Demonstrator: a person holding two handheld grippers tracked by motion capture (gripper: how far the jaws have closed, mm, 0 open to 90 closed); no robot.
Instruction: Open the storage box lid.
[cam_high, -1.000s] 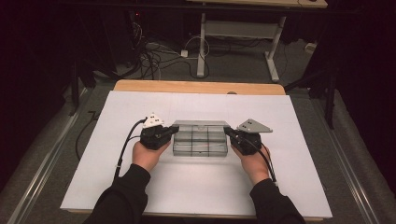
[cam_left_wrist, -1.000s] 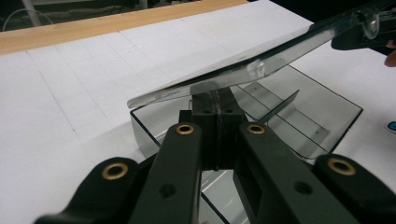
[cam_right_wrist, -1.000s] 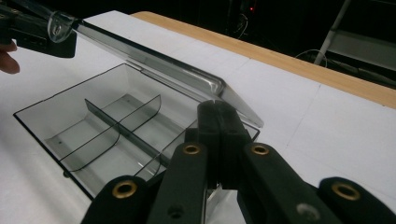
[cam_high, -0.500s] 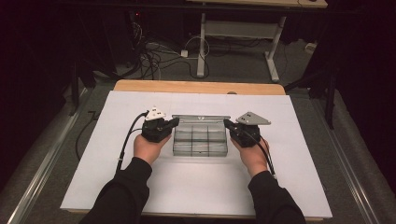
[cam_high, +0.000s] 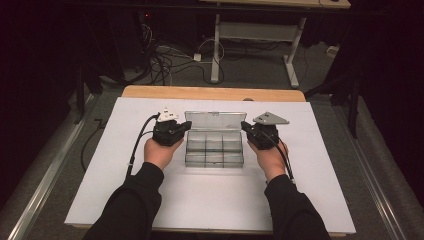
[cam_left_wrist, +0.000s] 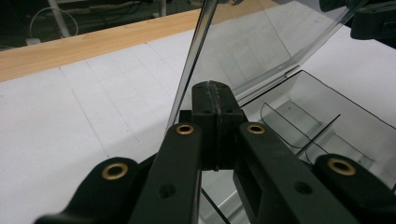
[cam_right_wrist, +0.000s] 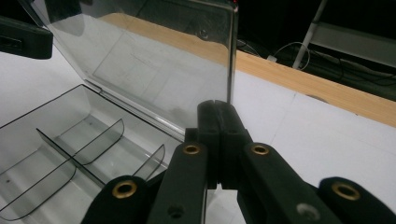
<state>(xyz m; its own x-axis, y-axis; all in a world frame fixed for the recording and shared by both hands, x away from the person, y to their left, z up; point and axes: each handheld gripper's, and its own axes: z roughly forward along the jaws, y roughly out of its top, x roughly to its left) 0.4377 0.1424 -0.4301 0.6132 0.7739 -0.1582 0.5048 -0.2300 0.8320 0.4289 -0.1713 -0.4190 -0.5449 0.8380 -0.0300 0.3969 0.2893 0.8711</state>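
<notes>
A clear plastic compartment box (cam_high: 214, 152) lies in the middle of the white table, its lid (cam_high: 215, 121) standing raised at the far side. Its compartments (cam_right_wrist: 70, 154) look empty. My left gripper (cam_high: 187, 126) is shut, its tip at the lid's left edge (cam_left_wrist: 194, 51). My right gripper (cam_high: 244, 127) is shut too, its tip by the lid's right edge (cam_right_wrist: 230, 56). In the left gripper view the closed jaws (cam_left_wrist: 215, 88) meet with nothing between them. The same holds in the right gripper view (cam_right_wrist: 215, 106). Whether the tips touch the lid I cannot tell.
A white sheet (cam_high: 210, 200) covers the table, with a wooden strip (cam_high: 210, 93) along the far edge. Beyond it are cables (cam_high: 165, 60) on the floor and a desk's white legs (cam_high: 216, 50). Metal rails (cam_high: 45, 175) run along both sides.
Both hands have moved a little toward the table's far side, and the lid has swung further up between the two grippers. The jaws stayed shut.
</notes>
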